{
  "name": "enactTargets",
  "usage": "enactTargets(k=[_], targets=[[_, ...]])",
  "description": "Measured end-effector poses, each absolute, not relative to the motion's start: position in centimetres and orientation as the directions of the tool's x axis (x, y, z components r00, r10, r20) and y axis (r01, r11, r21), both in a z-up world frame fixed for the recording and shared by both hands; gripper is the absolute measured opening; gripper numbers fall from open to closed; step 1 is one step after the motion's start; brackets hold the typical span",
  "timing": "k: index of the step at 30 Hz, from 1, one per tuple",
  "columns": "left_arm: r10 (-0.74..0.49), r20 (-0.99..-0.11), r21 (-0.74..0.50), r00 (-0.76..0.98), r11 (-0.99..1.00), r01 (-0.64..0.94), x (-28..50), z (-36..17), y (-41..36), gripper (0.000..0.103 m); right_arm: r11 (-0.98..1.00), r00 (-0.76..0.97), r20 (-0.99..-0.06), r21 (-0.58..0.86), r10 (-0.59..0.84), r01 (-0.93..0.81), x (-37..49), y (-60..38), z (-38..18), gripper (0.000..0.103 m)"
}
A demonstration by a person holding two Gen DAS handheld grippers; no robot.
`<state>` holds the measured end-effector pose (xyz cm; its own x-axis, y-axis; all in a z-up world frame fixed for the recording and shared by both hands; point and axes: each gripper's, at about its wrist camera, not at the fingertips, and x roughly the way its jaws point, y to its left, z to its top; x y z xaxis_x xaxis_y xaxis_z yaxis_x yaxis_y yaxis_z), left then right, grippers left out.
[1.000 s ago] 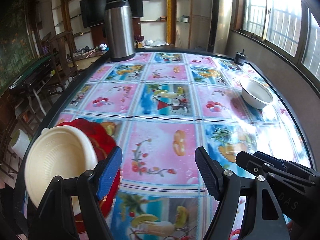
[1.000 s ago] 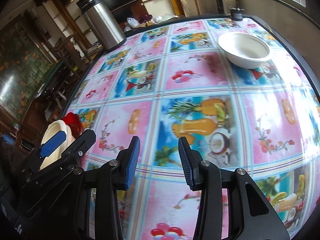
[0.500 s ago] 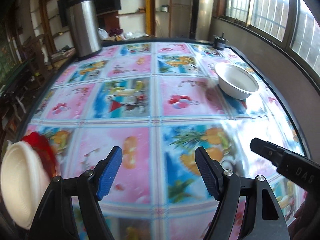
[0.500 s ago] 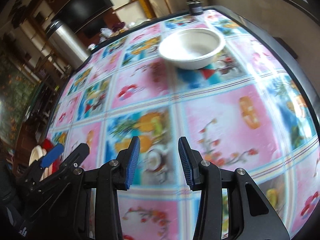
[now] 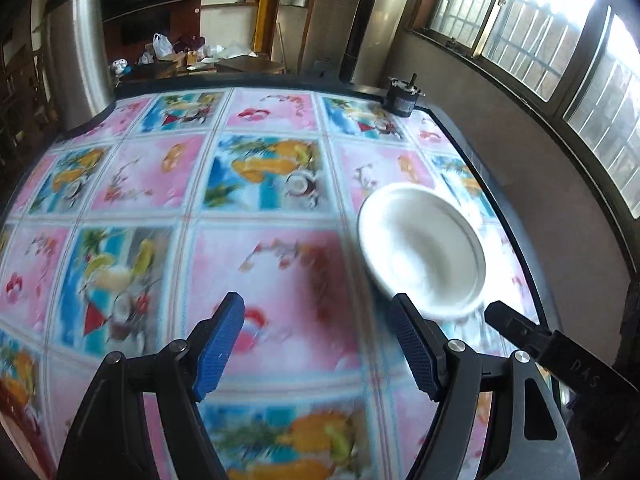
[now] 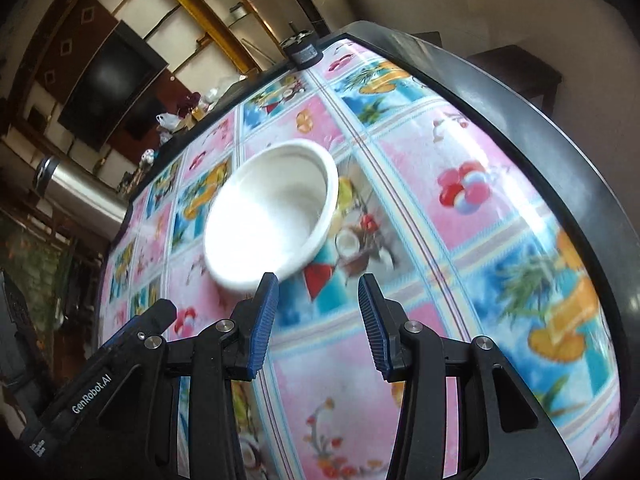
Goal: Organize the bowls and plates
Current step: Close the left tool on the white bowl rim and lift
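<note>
A white bowl [image 5: 422, 246] stands upright on the fruit-print tablecloth near the table's right edge. It also shows in the right wrist view [image 6: 272, 216]. My left gripper [image 5: 320, 344] is open and empty, with its right finger just short of the bowl's near rim. My right gripper [image 6: 316, 320] is open and empty, with its left finger just below the bowl's near rim. The right gripper's body shows at the lower right of the left wrist view [image 5: 560, 352]. The cream bowl and red plates are out of view.
A tall steel thermos [image 5: 74, 52] stands at the table's far left corner, also seen in the right wrist view [image 6: 80, 196]. A small black device [image 5: 402, 96] sits at the far right corner. The table's dark rim [image 6: 540, 100] runs close on the right.
Both grippers have moved right and forward, close to the white bowl. The cream bowl and red plates have left the left wrist view. Both grippers stay open.
</note>
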<state>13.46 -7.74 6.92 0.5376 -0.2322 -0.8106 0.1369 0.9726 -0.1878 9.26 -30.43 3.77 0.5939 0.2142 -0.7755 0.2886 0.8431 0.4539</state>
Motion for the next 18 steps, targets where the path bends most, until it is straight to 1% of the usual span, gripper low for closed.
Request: enactTargets(k=[5, 8, 9, 10, 11, 12, 13, 14, 15, 18], targets=[[-0.231, -0.849, -0.192, 0.476, 0.973, 0.131, 17.2, 5.0, -9.7, 0.076, 0.829, 0.589, -0.780, 0.462, 0.211, 0.314, 12.6, -31.7, 2.9, 0.041], [-0.252, -0.855, -0.210, 0.453, 0.967, 0.141, 18.3, 4.1, -10.9, 0.076, 0.824, 0.587, -0.770, 0.488, 0.250, 0.289, 14.1, -31.5, 2.2, 0.041], [-0.254, -0.855, -0.208, 0.452, 0.967, 0.150, 18.4, 4.0, -11.2, 0.076, 0.835, 0.584, -0.775, 0.472, 0.242, 0.281, 14.4, -31.3, 2.0, 0.041], [-0.251, -0.855, -0.200, 0.453, 0.967, 0.159, 18.5, 3.8, -11.5, 0.075, 0.849, 0.581, -0.780, 0.453, 0.230, 0.272, 14.8, -31.0, 1.9, 0.032], [-0.233, -0.859, -0.179, 0.456, 0.971, 0.159, 18.6, 3.6, -11.8, 0.074, 0.855, 0.584, -0.778, 0.448, 0.230, 0.260, 15.0, -30.8, 1.7, 0.016], [-0.216, -0.864, -0.160, 0.455, 0.974, 0.158, 18.6, 3.4, -12.0, 0.055, 0.858, 0.584, -0.777, 0.448, 0.235, 0.251, 15.2, -30.6, 1.5, 0.015], [-0.203, -0.875, -0.142, 0.440, 0.976, 0.167, 18.7, 3.0, -12.4, 0.023, 0.864, 0.582, -0.779, 0.441, 0.233, 0.245, 15.2, -30.5, 1.4, 0.015], [-0.206, -0.885, -0.143, 0.418, 0.974, 0.178, 18.8, 2.7, -12.6, 0.017, 0.871, 0.581, -0.781, 0.431, 0.229, 0.236, 15.2, -30.3, 1.4, 0.014], [-0.216, -0.891, -0.152, 0.400, 0.971, 0.187, 18.8, 2.4, -12.7, 0.018, 0.876, 0.581, -0.781, 0.425, 0.228, 0.227, 15.1, -30.1, 1.4, 0.013], [-0.214, -0.888, -0.141, 0.406, 0.969, 0.203, 18.0, 2.6, -12.6, 0.018, 0.895, 0.578, -0.788, 0.394, 0.211, 0.210, 14.5, -29.6, 1.6, 0.012]])
